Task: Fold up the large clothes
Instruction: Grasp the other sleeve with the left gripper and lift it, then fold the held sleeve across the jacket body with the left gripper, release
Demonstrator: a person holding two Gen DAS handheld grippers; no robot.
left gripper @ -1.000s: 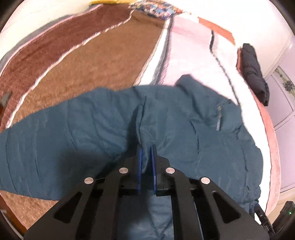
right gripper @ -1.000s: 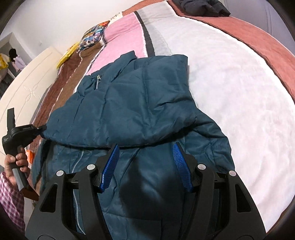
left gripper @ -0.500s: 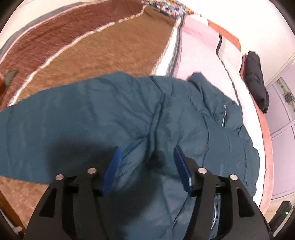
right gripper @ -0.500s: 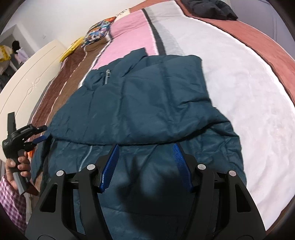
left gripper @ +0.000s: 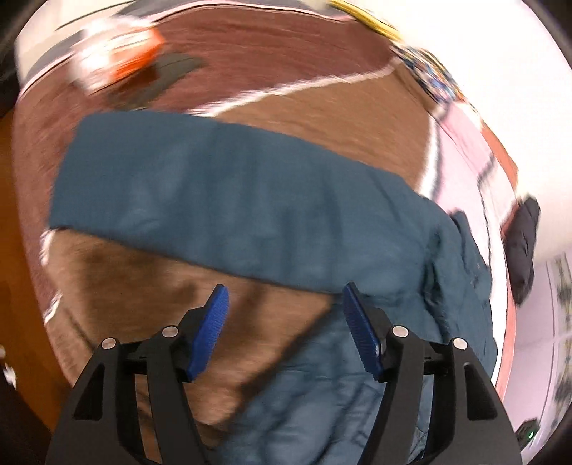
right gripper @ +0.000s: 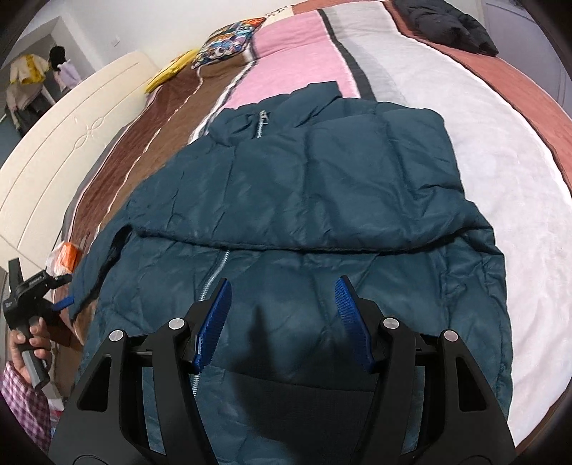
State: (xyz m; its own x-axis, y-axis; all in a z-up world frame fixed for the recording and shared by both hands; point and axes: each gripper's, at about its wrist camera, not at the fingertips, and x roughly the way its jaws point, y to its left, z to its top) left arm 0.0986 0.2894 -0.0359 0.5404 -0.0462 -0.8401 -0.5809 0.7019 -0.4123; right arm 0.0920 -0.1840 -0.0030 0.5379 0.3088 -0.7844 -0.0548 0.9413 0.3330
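Observation:
A dark teal puffer jacket [right gripper: 321, 200] lies on the bed, one sleeve folded across its chest, its silver zipper [right gripper: 214, 272] running down the front. In the left wrist view its other sleeve [left gripper: 214, 200] stretches out flat to the left over the brown blanket. My left gripper [left gripper: 284, 304] is open and empty, hovering just below that sleeve by the jacket's side. It also shows in the right wrist view [right gripper: 53, 297], held by a hand beside the jacket's left edge. My right gripper [right gripper: 282, 297] is open and empty above the jacket's lower front.
The bed has a striped brown, pink and white blanket [right gripper: 500, 161]. A black garment [right gripper: 447, 21] lies at the far corner. A patterned pillow [right gripper: 228, 43] and a cream headboard [right gripper: 71, 118] are at the far left. An orange and white bag [right gripper: 64, 257] sits by the bed's left edge.
My left gripper let go of the jacket sleeve, opened and swung back left; the sleeve now lies flat. My right gripper stayed open and drew back slightly.

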